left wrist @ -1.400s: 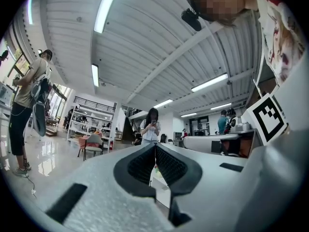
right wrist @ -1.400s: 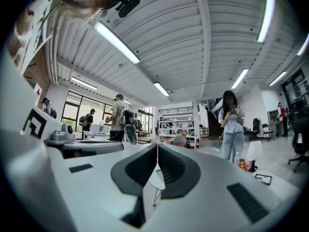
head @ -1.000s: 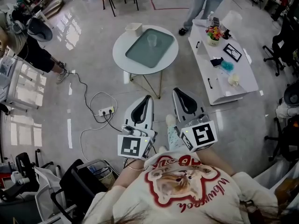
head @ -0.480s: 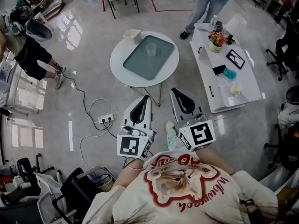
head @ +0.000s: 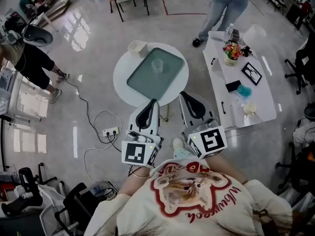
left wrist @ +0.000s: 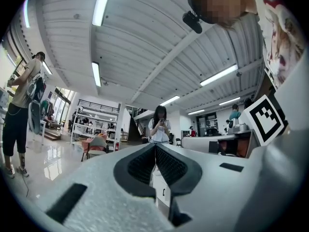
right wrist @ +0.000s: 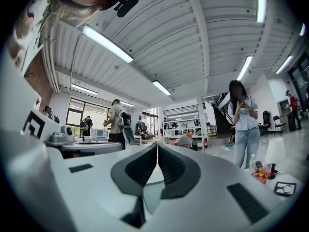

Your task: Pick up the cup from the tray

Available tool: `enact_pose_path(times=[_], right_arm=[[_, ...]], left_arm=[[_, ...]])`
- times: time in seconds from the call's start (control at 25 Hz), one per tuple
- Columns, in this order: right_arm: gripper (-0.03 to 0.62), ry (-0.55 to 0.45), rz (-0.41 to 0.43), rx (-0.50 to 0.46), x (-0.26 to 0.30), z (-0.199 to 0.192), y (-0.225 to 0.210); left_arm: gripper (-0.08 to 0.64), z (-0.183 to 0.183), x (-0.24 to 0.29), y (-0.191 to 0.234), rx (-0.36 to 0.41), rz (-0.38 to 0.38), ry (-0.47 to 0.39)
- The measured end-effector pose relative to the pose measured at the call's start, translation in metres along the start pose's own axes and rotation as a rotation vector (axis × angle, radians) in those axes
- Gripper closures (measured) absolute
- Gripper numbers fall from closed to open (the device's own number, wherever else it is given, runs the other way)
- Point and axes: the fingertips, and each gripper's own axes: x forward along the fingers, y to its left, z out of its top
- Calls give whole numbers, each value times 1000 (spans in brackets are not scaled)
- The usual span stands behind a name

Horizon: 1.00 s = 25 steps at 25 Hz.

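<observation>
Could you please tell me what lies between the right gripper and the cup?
In the head view, only bare tray and table rim lie between right gripper and cup.

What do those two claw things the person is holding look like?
Both the left claw and right claw are pale grey plastic, long and tapering, with black ribbed pads inside. Each carries a white cube printed with black square markers. The person wears a cream shirt with a red cat picture.

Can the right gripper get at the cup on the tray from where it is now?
Probably yes, once it opens: the right gripper is shut and looks short of the cup, but the tray around the cup is bare.
</observation>
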Motion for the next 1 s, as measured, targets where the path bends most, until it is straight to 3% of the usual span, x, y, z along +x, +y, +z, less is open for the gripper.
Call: enact_pose_path(times=[0.44,1.0], right_arm=[[567,6,43,9,49,-8,-48],[568,60,90,55,91,-30,-47]], left_arm=[[545,-10,60,16,10,42,7],[545,-25,62,57,-19,130,56]])
